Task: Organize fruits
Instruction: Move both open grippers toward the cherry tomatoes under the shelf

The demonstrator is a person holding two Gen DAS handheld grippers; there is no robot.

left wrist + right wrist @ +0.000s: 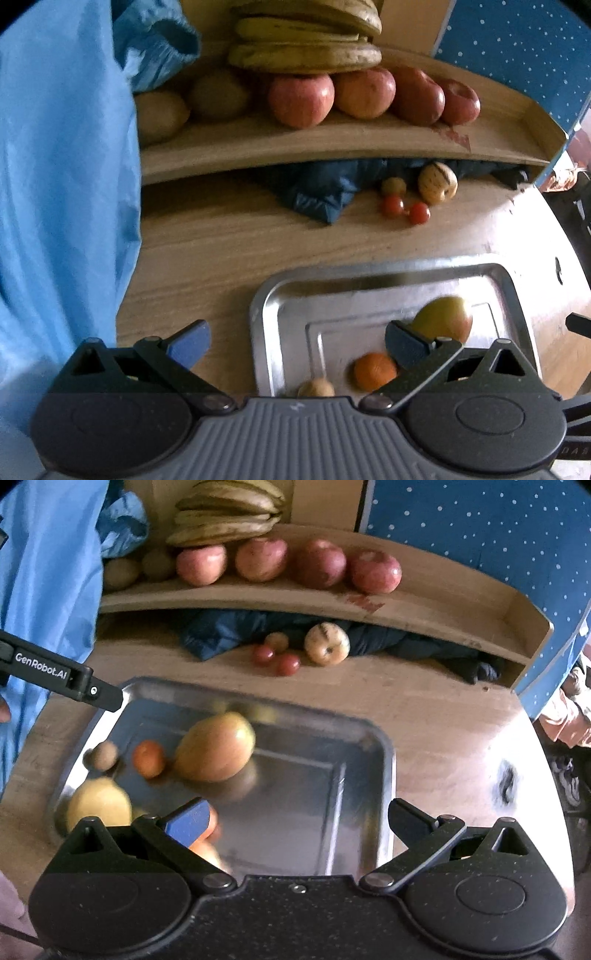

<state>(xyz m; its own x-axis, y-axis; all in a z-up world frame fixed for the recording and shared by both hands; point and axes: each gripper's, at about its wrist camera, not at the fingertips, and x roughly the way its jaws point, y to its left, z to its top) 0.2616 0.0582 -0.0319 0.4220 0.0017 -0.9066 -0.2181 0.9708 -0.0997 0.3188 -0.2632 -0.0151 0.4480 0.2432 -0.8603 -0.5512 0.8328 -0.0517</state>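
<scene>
A wooden table [424,716] carried a raised wooden shelf [424,602] along its far side, where a bunch of bananas [229,513] rested above a row of red apples [321,563]. Nearer lay a metal tray [295,812] holding a mango [216,747], with a yellow fruit [98,805], a small orange [148,758] and a brown nut [104,755] to its left. Under the shelf, a pale striped fruit [327,643] sat beside small red tomatoes [288,663], well apart from the tray. The left gripper [297,345] hovered over the tray's left edge, jaws wide apart and empty. The right gripper [297,821] hung above the tray's near part, likewise spread and empty.
</scene>
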